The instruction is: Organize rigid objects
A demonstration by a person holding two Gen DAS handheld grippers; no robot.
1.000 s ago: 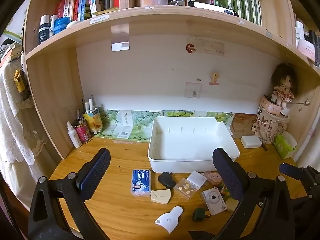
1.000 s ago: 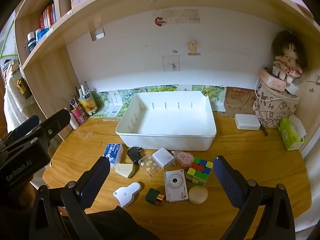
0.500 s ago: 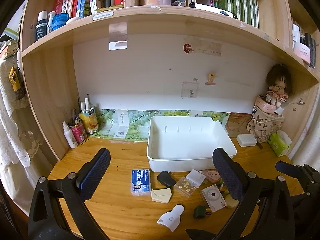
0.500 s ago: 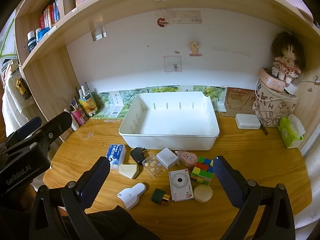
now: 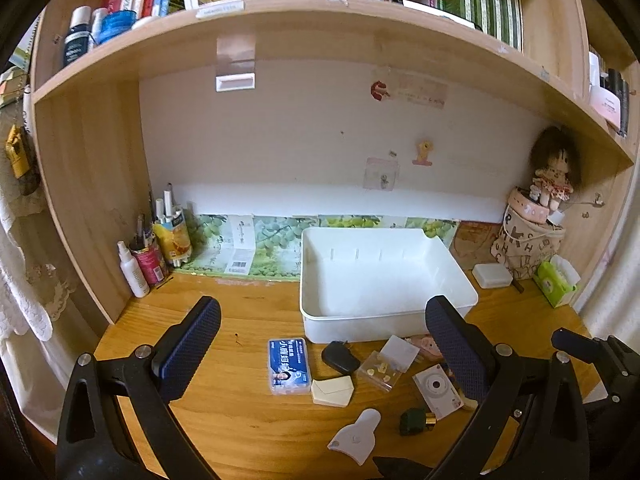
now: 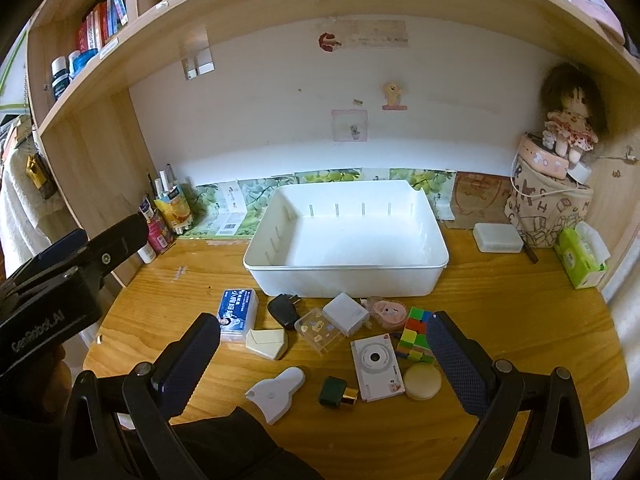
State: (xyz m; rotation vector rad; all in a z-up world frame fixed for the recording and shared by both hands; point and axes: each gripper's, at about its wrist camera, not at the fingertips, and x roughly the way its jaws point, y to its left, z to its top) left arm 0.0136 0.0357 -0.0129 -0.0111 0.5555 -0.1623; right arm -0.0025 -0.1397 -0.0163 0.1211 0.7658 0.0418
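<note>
An empty white bin (image 5: pixel 384 280) (image 6: pixel 348 240) stands on the wooden desk. In front of it lie several small items: a blue box (image 5: pixel 289 365) (image 6: pixel 237 314), a black charger (image 5: pixel 340 357) (image 6: pixel 283 310), a cream case (image 5: pixel 332 391) (image 6: pixel 267 343), a clear box (image 6: pixel 318 330), a white adapter (image 6: pixel 346 314), a white toy camera (image 5: pixel 437 390) (image 6: pixel 377 366), a colour cube (image 6: pixel 416 334), a white scraper (image 5: pixel 356 436) (image 6: pixel 276 394) and a green bottle (image 6: pixel 338 392). My left gripper (image 5: pixel 320 344) and right gripper (image 6: pixel 326 354) are both open and empty, held above the items.
Pen cups and a spray bottle (image 5: pixel 134 266) stand at the back left. A white soap box (image 6: pixel 498 237), a patterned bag with a doll (image 6: pixel 548 204) and a green tissue pack (image 6: pixel 582 256) sit at the right. A shelf with books (image 5: pixel 320 8) hangs overhead.
Both grippers have drawn back and risen a little, so the bin and items look slightly farther away. Nothing on the desk has moved.
</note>
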